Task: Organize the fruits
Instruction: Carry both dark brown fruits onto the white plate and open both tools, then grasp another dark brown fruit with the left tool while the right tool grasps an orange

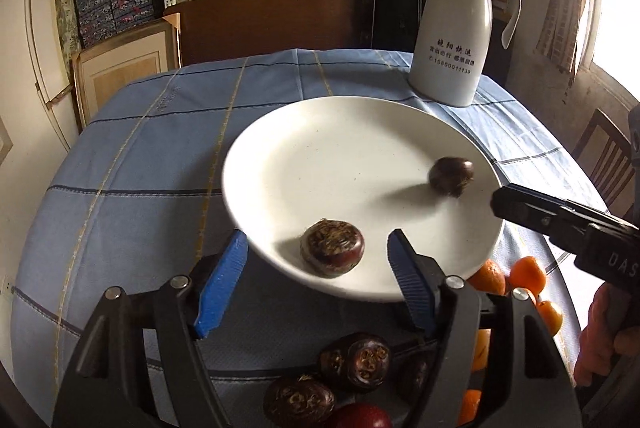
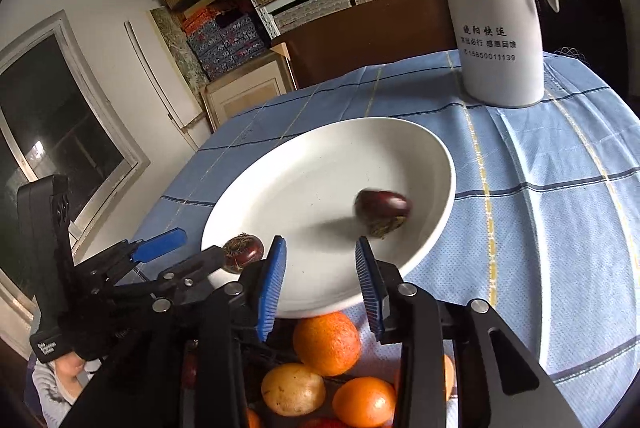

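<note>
White plate [image 1: 320, 148], glossy glazed ceramic, round and shallow with a raised rim, sits on a blue woven tablecloth [image 1: 132, 164] with dark and yellow check lines. Two dark maroon fruits lie in the plate. The near fruit [image 1: 332, 248] is squat and round, smooth shiny skin, with a rough brown fibrous patch facing up; it rests by the plate's near rim. The far fruit [image 1: 452, 175] lies toward the right side of the plate, motion-blurred, casting a shadow to its left.

Left gripper [image 1: 316, 264]: black hinged frame, blue ribbed pads, jaws spread wide and empty. The near fruit lies between the pads and neither touches it.

Right gripper [image 2: 320, 272]: same build, blue ribbed pads set apart, nothing pinched between them, tips over the plate's near rim. The blurred fruit [image 2: 382, 210] lies beyond its tips in the plate.

Off the plate, on the cloth at the near edge: a loose heap of more dark wrinkly fruits [image 1: 360, 360], several matte dimpled oranges [image 2: 326, 342] and one yellowish smooth round fruit [image 2: 292, 388], partly hidden under the gripper frames.

White jug [image 1: 456, 28], smooth tapered body with curved handle and black printed text, stands upright on the cloth behind the plate, apart from it.
</note>
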Demonstrator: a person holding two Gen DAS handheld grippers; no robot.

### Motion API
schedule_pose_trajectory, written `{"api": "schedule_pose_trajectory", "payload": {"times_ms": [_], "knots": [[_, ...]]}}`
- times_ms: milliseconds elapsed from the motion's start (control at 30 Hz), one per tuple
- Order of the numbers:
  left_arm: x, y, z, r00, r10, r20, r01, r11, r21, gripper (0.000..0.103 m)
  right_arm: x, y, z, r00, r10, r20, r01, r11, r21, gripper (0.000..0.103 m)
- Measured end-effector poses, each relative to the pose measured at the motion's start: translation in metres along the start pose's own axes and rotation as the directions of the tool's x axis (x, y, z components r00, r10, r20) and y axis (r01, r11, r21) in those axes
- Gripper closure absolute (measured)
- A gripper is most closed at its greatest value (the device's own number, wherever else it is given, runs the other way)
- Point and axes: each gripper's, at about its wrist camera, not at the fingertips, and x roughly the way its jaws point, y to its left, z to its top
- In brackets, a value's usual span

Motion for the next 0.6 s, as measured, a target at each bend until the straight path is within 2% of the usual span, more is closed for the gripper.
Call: {"api": "schedule_pose_trajectory", "payload": {"times_ms": [133,267,500,600], "knots": [[-0.013,0.018,-0.014,1.000,0.006,0.008,-0.006,0.999,-0.053,0.032,-0.015,-0.013,-0.011,1.000,-0.001,0.020,0.000,0.999,0.041,0.064],[-0.029,0.037,-0.041,1.000,0.017,0.002,-0.017,0.994,-0.108,0.032,-0.033,-0.027,-0.030,0.999,-0.022,0.037,0.019,0.996,0.090,0.055],[-0.044,0.046,-0.088,0.998,0.049,-0.045,-0.054,0.991,-0.119,0.032,-0.062,-0.038,-0.072,0.999,-0.017,0.040,0.011,0.991,0.133,0.050],[-0.045,0.045,-0.094,0.995,0.081,-0.056,-0.087,0.990,-0.111,0.031,-0.072,-0.037,-0.084,0.999,0.000,0.052,-0.007,0.991,0.133,0.047]]}}
